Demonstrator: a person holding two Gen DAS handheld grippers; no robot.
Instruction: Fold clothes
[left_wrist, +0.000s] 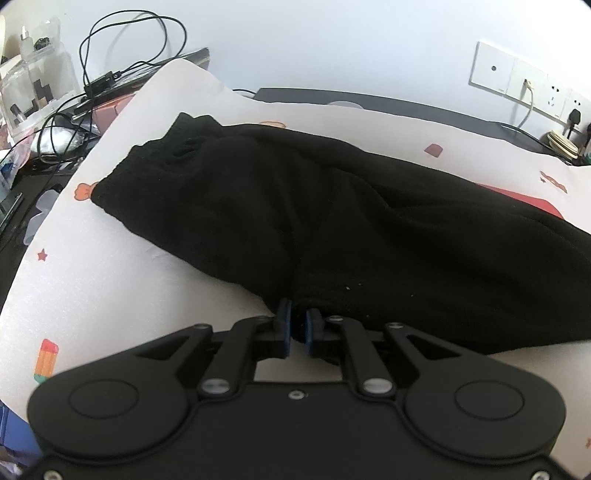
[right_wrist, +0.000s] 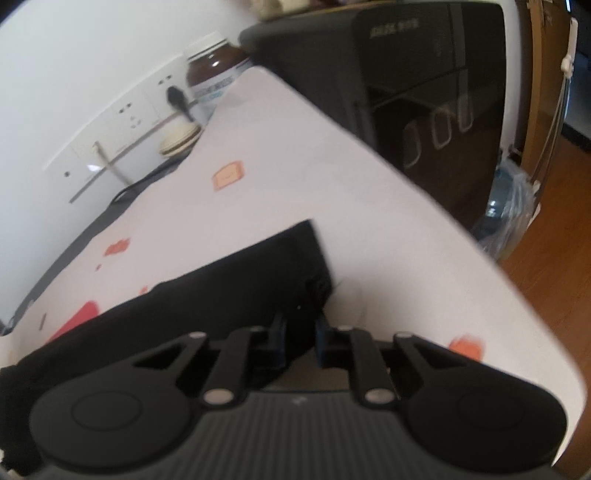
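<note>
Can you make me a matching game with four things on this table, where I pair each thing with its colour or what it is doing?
Things:
1. garment
2. left claw
3. jar
4. popsicle print

Descriptions:
A. brown with a white lid, beside the wall sockets
B. black, spread across the white patterned cloth
C. orange and striped, on the cloth near its edge
D. pinching the garment's near edge

Pairs: 1-B, 2-D, 3-A, 4-C
</note>
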